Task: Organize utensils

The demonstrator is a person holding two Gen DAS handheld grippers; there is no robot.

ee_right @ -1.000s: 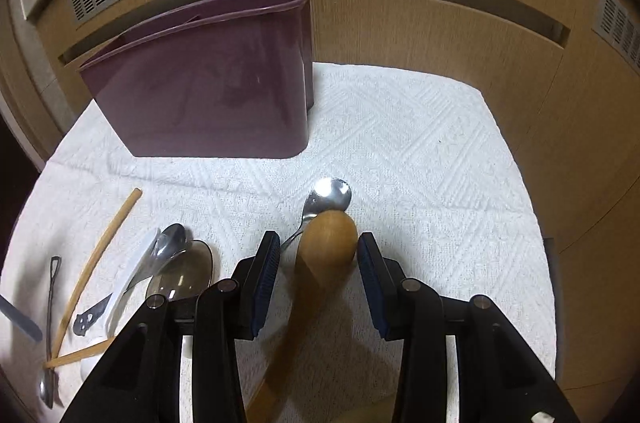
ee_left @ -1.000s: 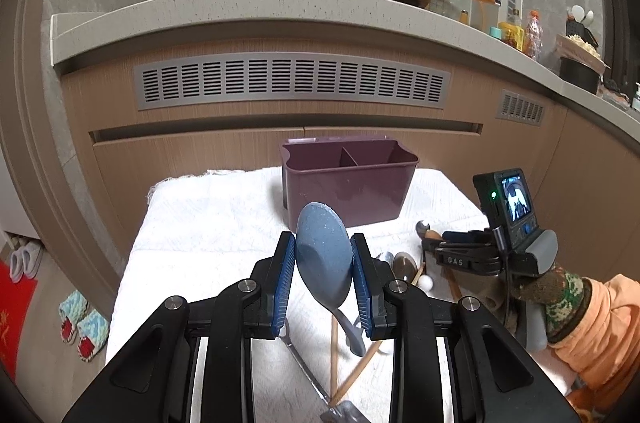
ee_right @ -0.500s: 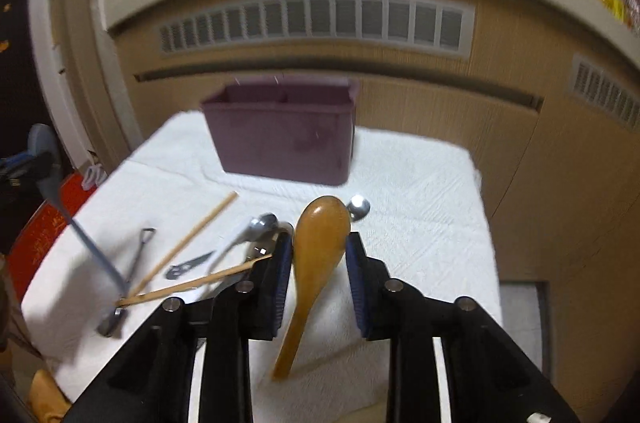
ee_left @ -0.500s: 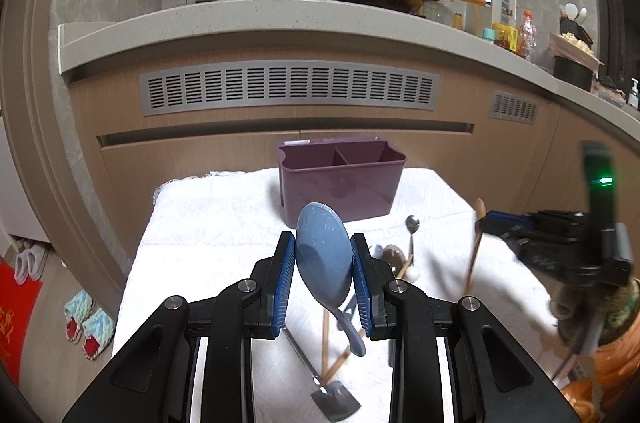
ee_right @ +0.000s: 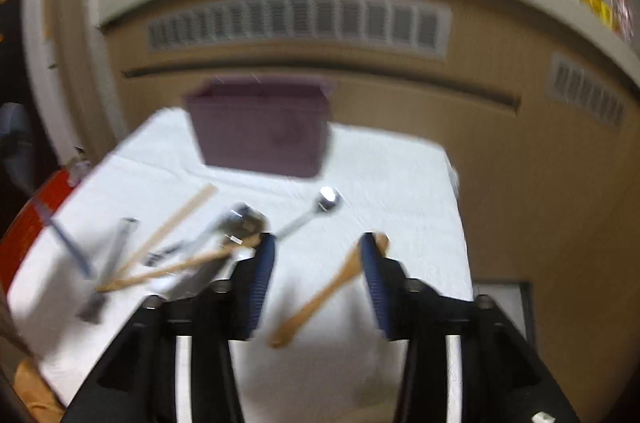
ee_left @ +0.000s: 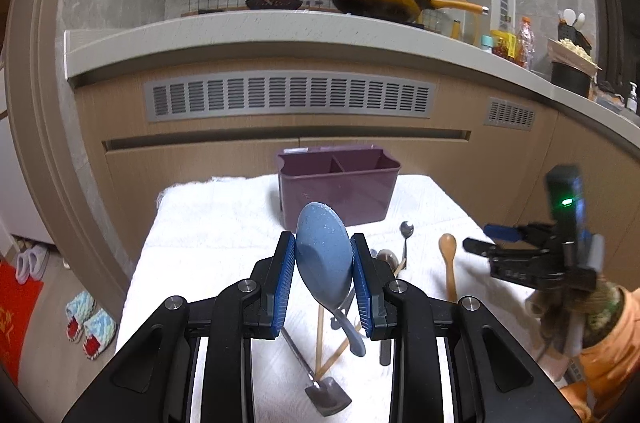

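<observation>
left tool grips a blue spoon; right tool is spread wide with nothing in it.

in the left wrist view the left tool (ee_left: 323, 277) clamps the bowl of the blue spoon (ee_left: 322, 257) at frame centre, handle hanging down over the white cloth (ee_left: 208, 243) on the table. the purple caddy (ee_left: 339, 189) stands upright behind it, above centre. the right tool (ee_right: 318, 275) has its pads apart; the wooden spoon (ee_right: 320, 297) lies on the cloth between them, seemingly touching neither, though that view is blurred. chopsticks (ee_right: 168, 235) and a metal spoon (ee_right: 326, 201) lie at left of centre.
</observation>
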